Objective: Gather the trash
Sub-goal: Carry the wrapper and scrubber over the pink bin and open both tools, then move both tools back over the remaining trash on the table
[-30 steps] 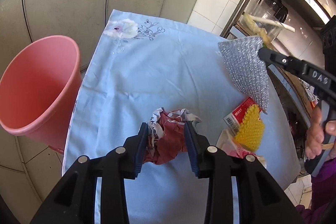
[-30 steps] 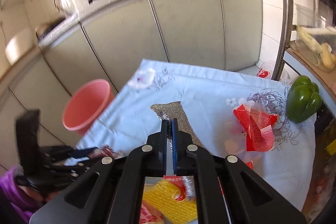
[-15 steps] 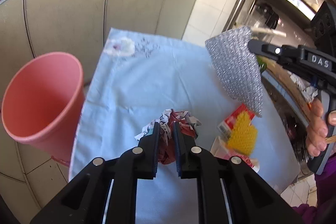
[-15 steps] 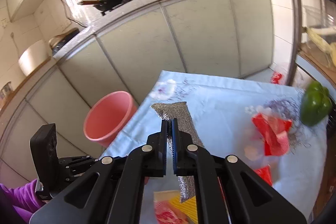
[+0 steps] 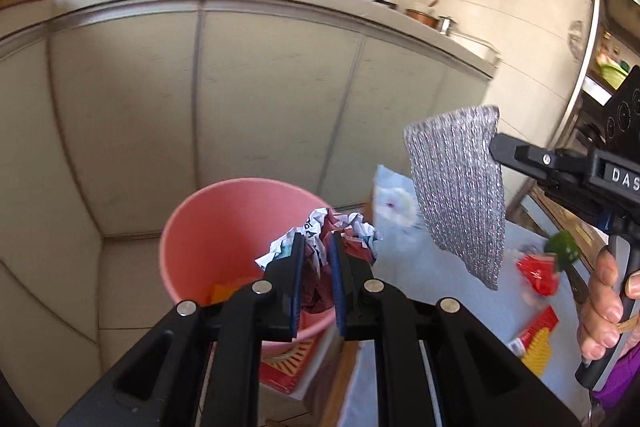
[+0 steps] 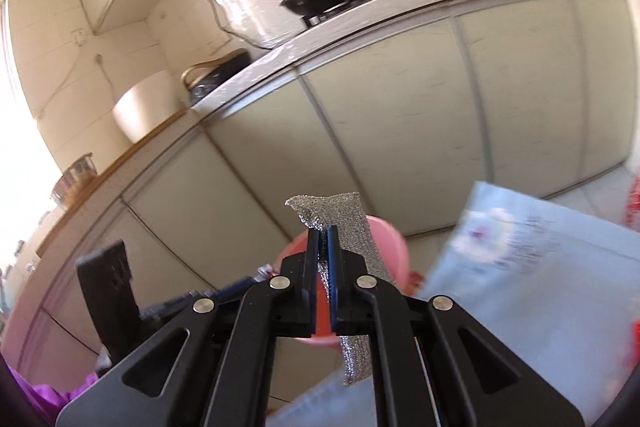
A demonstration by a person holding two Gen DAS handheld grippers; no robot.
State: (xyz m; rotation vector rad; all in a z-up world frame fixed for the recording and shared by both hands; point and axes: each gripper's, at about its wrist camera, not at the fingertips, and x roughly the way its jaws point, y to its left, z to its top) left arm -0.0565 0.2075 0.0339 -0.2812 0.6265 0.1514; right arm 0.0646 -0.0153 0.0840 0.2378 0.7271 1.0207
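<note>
Crumpled paper [image 5: 320,247] sits clamped in our left gripper [image 5: 316,247] over the pink bin [image 5: 208,239]; our right gripper [image 6: 323,239] jaws pinch the silver scouring cloth [image 6: 340,215].

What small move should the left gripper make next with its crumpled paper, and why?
Probably ease forward a little, then open: the left gripper pinches the crumpled paper just over the pink bin's near rim, close to the table edge.
</note>
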